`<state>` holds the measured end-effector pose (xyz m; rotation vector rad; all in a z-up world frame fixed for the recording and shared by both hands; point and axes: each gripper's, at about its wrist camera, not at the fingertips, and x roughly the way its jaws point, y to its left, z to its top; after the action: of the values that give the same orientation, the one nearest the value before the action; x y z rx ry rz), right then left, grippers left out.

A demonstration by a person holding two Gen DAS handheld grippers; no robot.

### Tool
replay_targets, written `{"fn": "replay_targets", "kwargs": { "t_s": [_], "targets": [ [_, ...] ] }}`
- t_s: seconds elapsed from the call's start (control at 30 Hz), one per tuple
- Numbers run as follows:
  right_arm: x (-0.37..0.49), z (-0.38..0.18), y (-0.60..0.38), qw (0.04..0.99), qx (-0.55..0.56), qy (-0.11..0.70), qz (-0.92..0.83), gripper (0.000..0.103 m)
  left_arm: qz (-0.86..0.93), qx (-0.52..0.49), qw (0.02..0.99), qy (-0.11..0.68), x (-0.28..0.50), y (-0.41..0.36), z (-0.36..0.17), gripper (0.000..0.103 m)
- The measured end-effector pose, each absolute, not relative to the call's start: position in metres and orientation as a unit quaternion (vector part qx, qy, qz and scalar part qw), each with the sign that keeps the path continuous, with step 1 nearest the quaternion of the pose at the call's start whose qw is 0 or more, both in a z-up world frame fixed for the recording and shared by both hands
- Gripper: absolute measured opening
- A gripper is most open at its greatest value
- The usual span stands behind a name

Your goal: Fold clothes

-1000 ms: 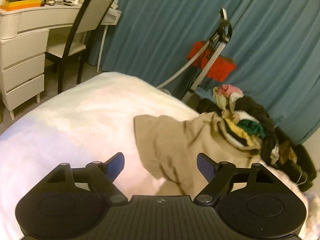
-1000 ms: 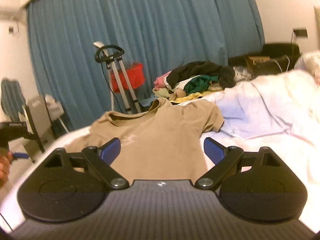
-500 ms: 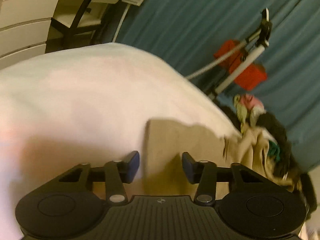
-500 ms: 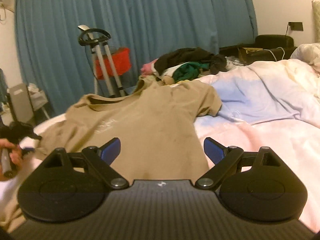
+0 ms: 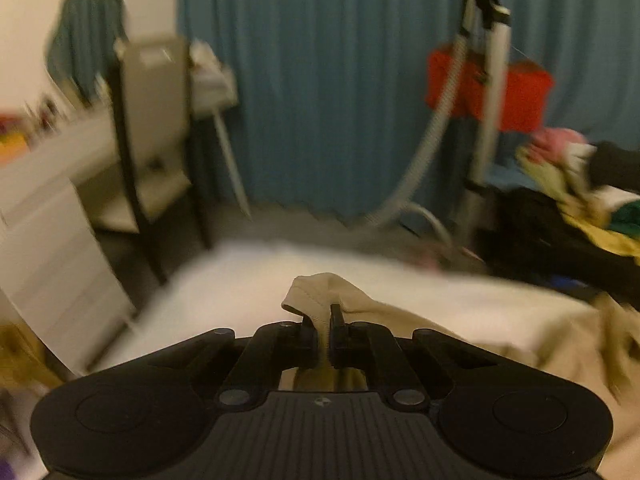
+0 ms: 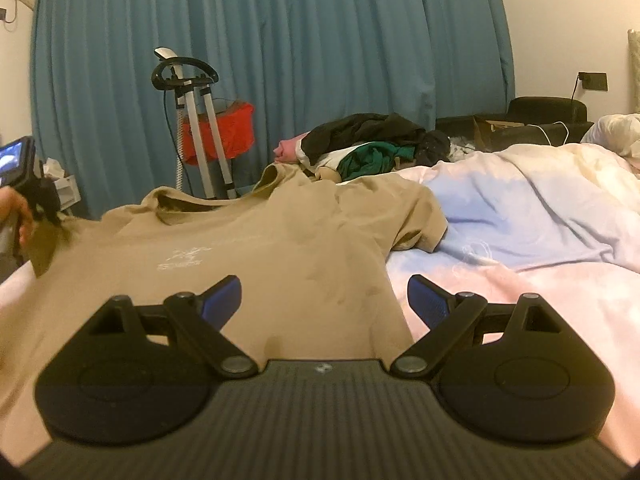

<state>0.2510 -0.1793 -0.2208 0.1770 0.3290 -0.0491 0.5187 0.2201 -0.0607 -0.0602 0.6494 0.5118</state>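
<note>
A tan t-shirt (image 6: 256, 256) with a pale chest print lies spread face up on the bed. My left gripper (image 5: 322, 326) is shut on a hemmed edge of the tan t-shirt (image 5: 320, 296), which pokes up between its fingers. In the right wrist view the left gripper (image 6: 44, 200) shows at the far left, holding the shirt's left sleeve lifted. My right gripper (image 6: 324, 300) is open and empty, low over the shirt's lower right part.
A pile of mixed clothes (image 6: 364, 148) lies at the bed's far edge. The bed cover (image 6: 520, 240) is pale pink and blue. A garment steamer with a red hanging cloth (image 6: 200, 132) stands by the blue curtain. A chair (image 5: 152, 140) and white drawers (image 5: 48, 240) stand left.
My left gripper closed on the shirt's sleeve edge and lifted it, its view swinging up. My right gripper moved lower and closer over the shirt, staying open.
</note>
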Motion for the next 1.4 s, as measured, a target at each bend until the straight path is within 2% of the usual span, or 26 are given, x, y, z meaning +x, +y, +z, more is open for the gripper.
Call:
{"fn": "replay_targets", "kwargs": {
  "t_s": [0.1, 0.13, 0.2, 0.23, 0.27, 0.37, 0.43, 0.57, 0.93, 1.2, 1.4],
  "targets": [
    [0.257, -0.226, -0.182, 0.980, 0.093, 0.173, -0.028, 0.091, 0.252, -0.050, 0.913, 0.317, 0.530, 0.230, -0.073, 0.011],
    [0.259, -0.228, -0.182, 0.979, 0.095, 0.176, -0.029, 0.091, 0.248, -0.058, 0.914, 0.315, 0.531, 0.230, -0.077, 0.016],
    [0.262, -0.231, -0.183, 0.978, 0.098, 0.180, -0.030, 0.091, 0.231, -0.059, 0.917, 0.321, 0.526, 0.230, -0.083, 0.034],
    [0.264, -0.233, -0.183, 0.978, 0.099, 0.182, -0.029, 0.091, 0.220, -0.062, 0.917, 0.327, 0.523, 0.229, -0.086, 0.049],
    [0.265, -0.233, -0.183, 0.977, 0.100, 0.184, -0.028, 0.091, 0.206, -0.061, 0.918, 0.332, 0.518, 0.226, -0.086, 0.056],
    [0.266, -0.233, -0.183, 0.978, 0.100, 0.184, -0.022, 0.091, 0.172, -0.057, 0.926, 0.330, 0.480, 0.208, -0.083, 0.066],
    [0.265, -0.231, -0.181, 0.978, 0.097, 0.181, -0.018, 0.091, 0.148, -0.061, 0.931, 0.328, 0.447, 0.194, -0.077, 0.067],
    [0.256, -0.223, -0.176, 0.981, 0.090, 0.170, -0.007, 0.091, 0.119, -0.051, 0.947, 0.293, 0.364, 0.155, -0.059, 0.081],
    [0.194, -0.178, -0.170, 0.990, 0.068, 0.117, 0.029, 0.091, -0.002, -0.093, 0.953, 0.288, 0.173, 0.050, -0.033, 0.082],
    [0.150, -0.140, -0.187, 0.988, 0.106, 0.111, 0.019, 0.091, -0.047, -0.064, 0.959, 0.272, 0.105, 0.022, -0.042, 0.086],
    [0.137, -0.126, -0.183, 0.988, 0.101, 0.117, 0.018, 0.091, -0.034, -0.054, 0.962, 0.267, 0.093, 0.023, -0.051, 0.086]
  ]
}}
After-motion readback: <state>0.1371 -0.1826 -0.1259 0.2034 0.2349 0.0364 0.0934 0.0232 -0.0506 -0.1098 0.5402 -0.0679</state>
